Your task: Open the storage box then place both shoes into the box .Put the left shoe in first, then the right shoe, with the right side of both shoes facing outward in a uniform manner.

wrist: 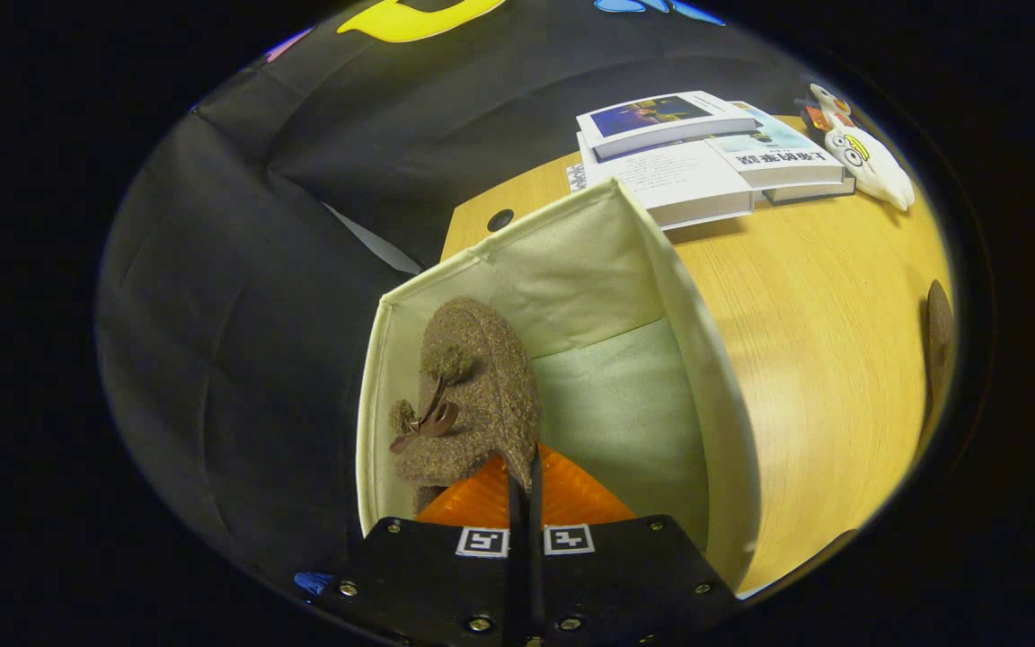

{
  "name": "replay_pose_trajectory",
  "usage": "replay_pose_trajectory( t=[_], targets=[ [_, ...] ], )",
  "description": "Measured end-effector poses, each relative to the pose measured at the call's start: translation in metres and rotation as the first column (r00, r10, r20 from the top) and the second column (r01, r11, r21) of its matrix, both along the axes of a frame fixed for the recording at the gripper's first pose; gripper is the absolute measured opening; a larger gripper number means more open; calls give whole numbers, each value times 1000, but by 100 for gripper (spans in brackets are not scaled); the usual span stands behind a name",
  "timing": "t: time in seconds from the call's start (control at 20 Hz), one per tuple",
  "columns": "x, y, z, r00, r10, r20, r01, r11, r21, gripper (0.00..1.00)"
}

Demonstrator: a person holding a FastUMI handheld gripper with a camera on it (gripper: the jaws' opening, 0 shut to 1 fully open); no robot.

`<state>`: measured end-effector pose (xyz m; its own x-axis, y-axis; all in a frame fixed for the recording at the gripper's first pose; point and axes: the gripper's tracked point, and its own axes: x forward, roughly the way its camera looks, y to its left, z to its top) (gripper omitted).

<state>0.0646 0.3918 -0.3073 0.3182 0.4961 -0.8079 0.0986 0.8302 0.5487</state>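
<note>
The gripper [525, 485] had its fingers pressed nearly together, pinching the heel edge of a brown fuzzy shoe [473, 395]. The shoe hung inside the open cream fabric storage box [706, 359], against its left wall, toe pointing away. The box stood on a wooden table [823, 332], with books [697, 162] and a white plush toy [868, 157] beyond it.

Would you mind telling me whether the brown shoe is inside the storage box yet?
Inside: the brown shoe sits within the storage box walls, against its left side, with the tongs closed on its edge.
</note>
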Motion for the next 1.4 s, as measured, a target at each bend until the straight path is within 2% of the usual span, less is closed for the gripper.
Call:
replay_pose_trajectory(
  t=[0.25, 0.55, 0.6, 0.7, 0.75, 0.95, 1.2, 1.4],
  targets=[
    [-1, 7, -15, 1000, -15, -26, 14, 999, -44, 0],
    [-6, 10, -9, 1000, 22, -10, -22, 999, -31, 1],
    [-8, 13, -10, 999, 30, -12, -30, 999, -25, 8],
    [-13, 17, -2, 998, 60, -11, -59, 998, 11, 8],
    [-14, 20, 0, 997, 79, -4, -79, 996, 42, 20],
    [-15, 18, 27, 991, 106, 84, -114, 988, 100, 96],
    [-6, -18, 72, 973, 104, 208, -128, 986, 107, 96],
    [2, -70, 102, 947, 96, 307, -116, 992, 48, 96]
  ],
)
